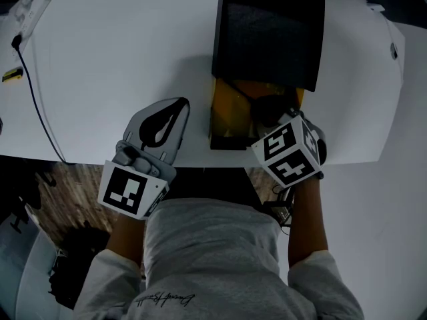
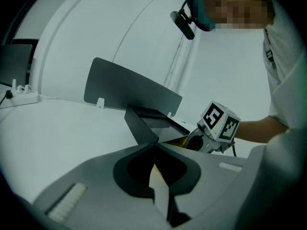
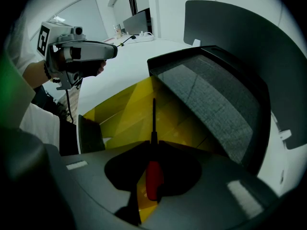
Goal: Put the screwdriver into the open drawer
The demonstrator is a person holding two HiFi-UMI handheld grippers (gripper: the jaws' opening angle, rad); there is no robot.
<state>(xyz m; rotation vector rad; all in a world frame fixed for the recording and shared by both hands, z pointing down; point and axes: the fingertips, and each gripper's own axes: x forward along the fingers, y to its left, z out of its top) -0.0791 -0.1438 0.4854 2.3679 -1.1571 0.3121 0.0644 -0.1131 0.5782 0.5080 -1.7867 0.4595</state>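
left claw (image 2: pixel 154 148): closed, empty | right claw (image 2: pixel 197 140): at open drawer (image 2: pixel 176 139) | table (image 2: pixel 57 128): white | power strip (image 2: pixel 21 98): far left

Red-handled screwdriver (image 3: pixel 152 178) tip-down over open yellow drawer (image 3: pixel 117 113).

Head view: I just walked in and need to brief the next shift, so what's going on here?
A person works at a white table with tongs in each hand. The right tongs grip a red-handled screwdriver, its shaft pointing down into the open yellow drawer of a dark cabinet. It has not been released. The left tongs are shut and empty over the table beside the drawer.
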